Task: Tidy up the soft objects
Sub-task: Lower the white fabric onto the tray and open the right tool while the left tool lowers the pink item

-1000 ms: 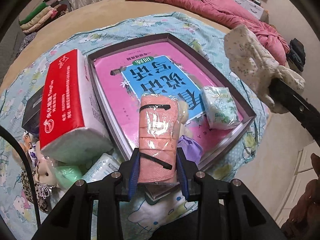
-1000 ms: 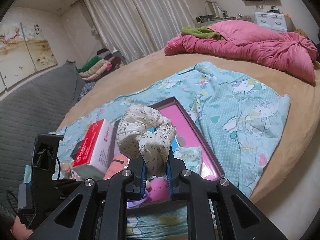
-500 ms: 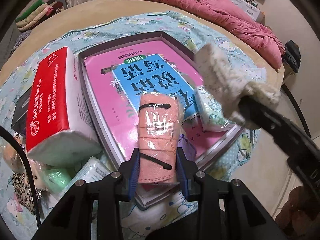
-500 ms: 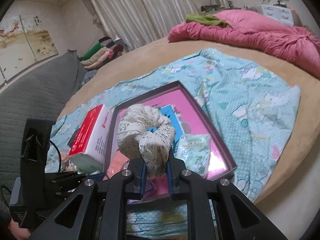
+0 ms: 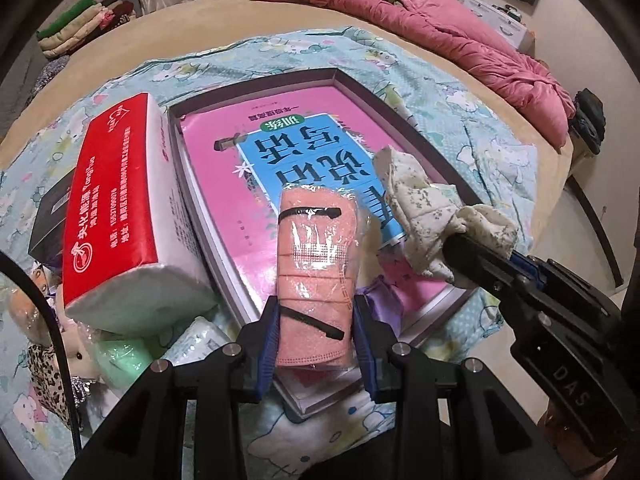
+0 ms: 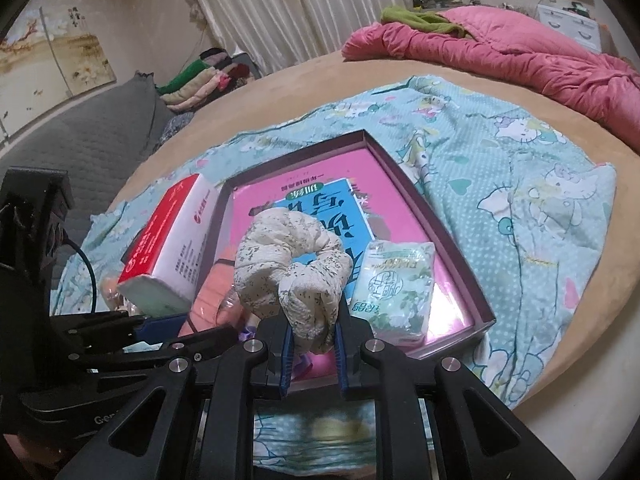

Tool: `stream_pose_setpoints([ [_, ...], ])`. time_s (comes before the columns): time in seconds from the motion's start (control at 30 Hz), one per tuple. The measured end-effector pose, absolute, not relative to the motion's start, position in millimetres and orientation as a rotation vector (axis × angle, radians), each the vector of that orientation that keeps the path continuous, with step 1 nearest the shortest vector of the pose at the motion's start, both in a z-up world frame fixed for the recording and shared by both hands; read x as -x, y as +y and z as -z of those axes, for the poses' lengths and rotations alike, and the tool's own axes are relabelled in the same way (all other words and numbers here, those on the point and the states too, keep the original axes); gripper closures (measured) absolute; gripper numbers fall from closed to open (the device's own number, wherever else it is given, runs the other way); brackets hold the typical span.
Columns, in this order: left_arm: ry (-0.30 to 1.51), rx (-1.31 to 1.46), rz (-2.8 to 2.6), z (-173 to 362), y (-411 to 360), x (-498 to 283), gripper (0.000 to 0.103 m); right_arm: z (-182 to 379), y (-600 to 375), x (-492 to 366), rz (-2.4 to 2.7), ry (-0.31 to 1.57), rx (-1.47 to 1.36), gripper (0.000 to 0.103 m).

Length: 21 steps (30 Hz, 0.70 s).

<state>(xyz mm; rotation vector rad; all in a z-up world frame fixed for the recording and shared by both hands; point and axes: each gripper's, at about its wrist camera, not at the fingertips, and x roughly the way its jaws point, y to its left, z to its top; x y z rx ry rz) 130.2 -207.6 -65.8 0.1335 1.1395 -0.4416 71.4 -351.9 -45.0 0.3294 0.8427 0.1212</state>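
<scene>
Two grippers, each clamped on a soft item above a shallow box on a bed.

Left gripper: jaws partly apart, pressed on both sides of a wrapped pink cloth roll, held over the near edge of the box. Right gripper: jaws nearly together, pinching a floral scrunchie over the pink book inside the box, beside a green tissue pack. Red tissue box just left of the box.
</scene>
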Motion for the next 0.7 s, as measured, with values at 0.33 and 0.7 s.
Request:
stream_pose_setpoints([
  [0.33,1.145,-0.132,0.434,68.1,-207.4,-131.7,0.068,55.6,-353.5,-75.4,-0.082,0.868,-0.309,0.083],
  [0.7,1.147,-0.141,0.420,71.0,-207.1,-132.7,0.068,66.8,-352.9,-83.4,-0.121,0.908,-0.341,0.074],
])
